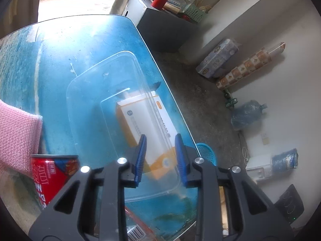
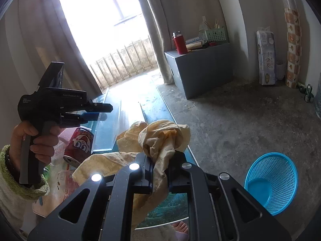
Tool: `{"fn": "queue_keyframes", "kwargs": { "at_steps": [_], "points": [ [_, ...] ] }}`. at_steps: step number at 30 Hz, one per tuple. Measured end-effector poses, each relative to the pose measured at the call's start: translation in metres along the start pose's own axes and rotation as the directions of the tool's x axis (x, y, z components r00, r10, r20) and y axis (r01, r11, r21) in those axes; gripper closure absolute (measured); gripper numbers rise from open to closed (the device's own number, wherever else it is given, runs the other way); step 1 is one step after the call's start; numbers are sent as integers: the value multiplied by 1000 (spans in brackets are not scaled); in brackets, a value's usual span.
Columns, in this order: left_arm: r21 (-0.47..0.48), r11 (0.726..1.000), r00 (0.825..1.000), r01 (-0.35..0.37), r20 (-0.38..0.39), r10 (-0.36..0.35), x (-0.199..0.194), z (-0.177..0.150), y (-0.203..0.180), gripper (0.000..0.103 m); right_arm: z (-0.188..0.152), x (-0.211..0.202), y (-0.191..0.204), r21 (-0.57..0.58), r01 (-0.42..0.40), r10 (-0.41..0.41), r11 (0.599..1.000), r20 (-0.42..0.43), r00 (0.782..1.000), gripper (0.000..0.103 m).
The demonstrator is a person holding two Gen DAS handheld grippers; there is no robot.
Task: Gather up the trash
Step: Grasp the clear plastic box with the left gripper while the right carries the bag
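1. The right tool (image 2: 160, 166) is pressed together on a crumpled yellow cloth (image 2: 160, 138), which bunches above the fingers and hangs down between them; another fold of it lies on the worktop (image 2: 158, 108) to the left.
2. The left tool (image 1: 160, 156) has its blue pads (image 1: 140, 156) spread apart with nothing between them, hovering over a clear plastic lid (image 1: 90, 92) that lies flat on the blue worktop (image 1: 50, 60).
3. Seen through the lid, a white and orange box (image 1: 144, 124) sits just ahead of the left tool's fingers.
4. A red drink can (image 1: 52, 176) stands at the left tool's lower left, beside a pink cloth (image 1: 18, 136). In the right wrist view the same can (image 2: 79, 146) appears tilted, near the person's left hand (image 2: 38, 140) gripping the tool's handle.
5. A blue mesh basket (image 2: 270, 182) lies tipped on its side on the concrete floor (image 2: 230, 124), to the right of the worktop's edge and apart from the yellow cloth.
6. A red flask (image 2: 179, 43) stands on a grey cabinet (image 2: 202, 70) against the far wall.
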State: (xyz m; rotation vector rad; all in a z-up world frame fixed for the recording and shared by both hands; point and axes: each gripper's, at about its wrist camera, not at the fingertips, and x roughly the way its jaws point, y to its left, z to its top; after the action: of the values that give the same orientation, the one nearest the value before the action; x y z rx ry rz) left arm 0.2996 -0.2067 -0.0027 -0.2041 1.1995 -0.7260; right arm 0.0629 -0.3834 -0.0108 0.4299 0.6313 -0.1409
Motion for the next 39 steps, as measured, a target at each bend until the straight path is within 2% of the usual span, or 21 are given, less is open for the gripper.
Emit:
{"fn": "queue_keyframes", "kwargs": {
  "at_steps": [6,11,15,19,22,27,30,33,36,37,39],
  "points": [
    [48,999,999,-16,46,13,-9,-8,-8,100,-3,-6,-17,60,-33,32,998,12,999,92],
    [81,996,994,-26,107,17,-35,-15,-19,101,-5,-16,-31,99,-53,50,994,31,998,92],
    [113,993,984,-45,177,24,-62,-19,-30,101,-4,-26,-38,119,-65,58,991,55,997,92],
    [176,984,971,-31,238,-12,-93,-29,-52,101,-4,-42,-47,137,-67,55,988,94,994,92],
    [250,968,966,10,248,-74,-107,-38,-83,101,-7,-61,-58,154,-45,24,987,135,991,92],
    [378,917,963,130,171,-207,-94,-61,-153,101,-19,-101,-96,220,54,-96,974,185,978,93],
    [438,877,962,200,82,-261,-63,-80,-198,101,-35,-126,-129,285,130,-186,950,181,966,92],
    [467,843,956,267,-20,-291,-18,-103,-237,101,-53,-142,-166,352,205,-268,913,141,953,93],
    [478,830,957,287,-116,-264,39,-125,-268,101,-70,-143,-206,412,270,-330,870,81,940,93],
    [480,831,960,281,-135,-246,60,-134,-276,101,-76,-140,-220,433,286,-343,855,58,937,93],
    [461,836,953,296,-195,-230,101,-150,-284,101,-90,-130,-249,484,298,-347,823,12,938,92]
  ]
}}
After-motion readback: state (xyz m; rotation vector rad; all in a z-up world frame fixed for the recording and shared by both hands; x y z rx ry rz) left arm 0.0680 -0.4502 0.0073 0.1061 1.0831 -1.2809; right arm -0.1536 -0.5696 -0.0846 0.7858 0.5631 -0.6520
